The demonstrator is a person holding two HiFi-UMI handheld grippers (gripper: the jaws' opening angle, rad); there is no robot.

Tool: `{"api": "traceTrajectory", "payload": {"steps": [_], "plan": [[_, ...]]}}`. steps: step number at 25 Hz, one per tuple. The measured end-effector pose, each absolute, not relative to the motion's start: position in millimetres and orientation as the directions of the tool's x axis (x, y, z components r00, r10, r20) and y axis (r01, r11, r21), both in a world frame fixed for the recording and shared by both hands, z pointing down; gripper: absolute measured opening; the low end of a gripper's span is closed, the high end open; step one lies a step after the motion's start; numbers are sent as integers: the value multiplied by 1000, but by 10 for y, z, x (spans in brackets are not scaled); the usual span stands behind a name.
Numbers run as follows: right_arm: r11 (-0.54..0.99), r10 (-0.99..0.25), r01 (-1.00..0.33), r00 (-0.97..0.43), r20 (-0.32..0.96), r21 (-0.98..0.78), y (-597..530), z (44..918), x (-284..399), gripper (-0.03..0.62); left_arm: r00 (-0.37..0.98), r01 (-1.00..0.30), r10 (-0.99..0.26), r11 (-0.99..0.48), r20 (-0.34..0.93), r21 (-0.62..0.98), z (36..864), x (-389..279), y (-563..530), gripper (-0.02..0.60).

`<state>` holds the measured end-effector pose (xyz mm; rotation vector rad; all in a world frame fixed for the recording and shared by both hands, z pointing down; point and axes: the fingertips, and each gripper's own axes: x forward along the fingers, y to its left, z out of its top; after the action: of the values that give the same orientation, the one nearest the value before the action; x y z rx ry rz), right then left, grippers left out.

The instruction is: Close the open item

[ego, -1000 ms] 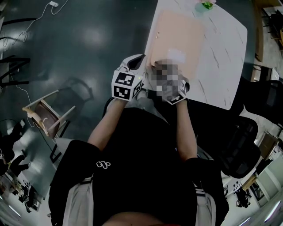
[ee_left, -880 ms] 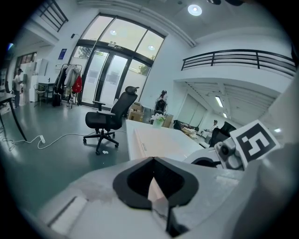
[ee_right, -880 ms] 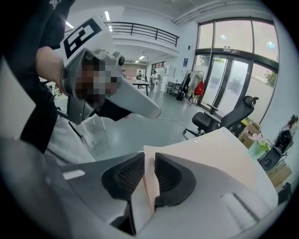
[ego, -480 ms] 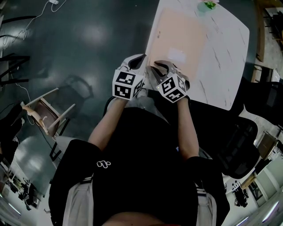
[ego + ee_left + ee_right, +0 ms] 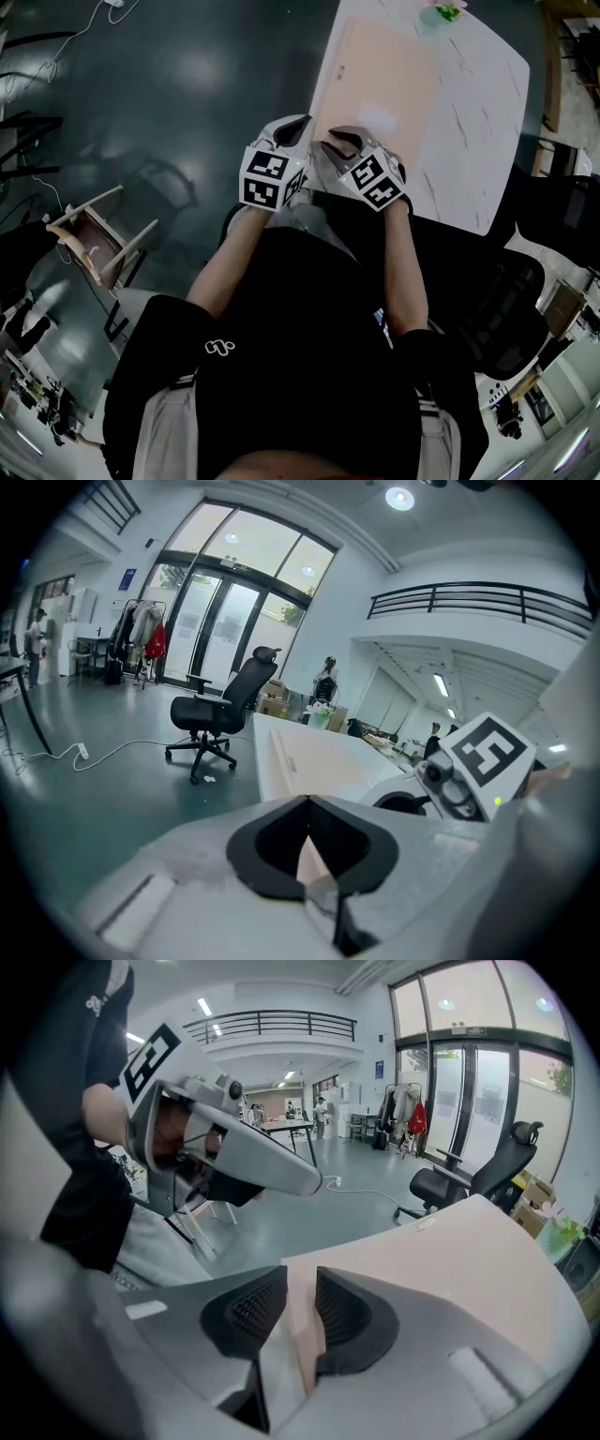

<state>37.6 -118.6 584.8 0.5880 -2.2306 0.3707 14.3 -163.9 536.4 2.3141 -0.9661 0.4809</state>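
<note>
While the person sits at the white marble-patterned table (image 5: 473,122), both grippers work at the near end of a flat peach folder (image 5: 380,61) that lies closed on the tabletop, its long side running away from the person. A white label (image 5: 377,117) sits on its top face near the near edge.

The right gripper (image 5: 337,142) points down at the folder's near edge. Its jaws stand narrowly apart and have just been opening; the folder's edge rises between the ribbed pads (image 5: 258,1312), close to both.

The left gripper (image 5: 296,124) is at the folder's near left corner, by the table's left edge. Its jaw tips meet, and a thin wedge of peach shows in the slit behind them; whether that is pinched or only seen through the slit cannot be told.

A small green plant (image 5: 439,11) stands at the table's far end, well apart from the folder.
</note>
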Motion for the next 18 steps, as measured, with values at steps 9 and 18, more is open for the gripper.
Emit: {"api": "traceTrajectory", "payload": {"steps": [9,18], "plan": [[725,-309,-600,-723,618,-339,-1515,5639,522,37,672,-734,-526,-564,521,378,5371,114,-1691,-2],[591,-542,-795,-518,662,-138,-2376,5655,939,-9,677,-730,-523,-565,518,385,5371,98,-1726,-2]]}}
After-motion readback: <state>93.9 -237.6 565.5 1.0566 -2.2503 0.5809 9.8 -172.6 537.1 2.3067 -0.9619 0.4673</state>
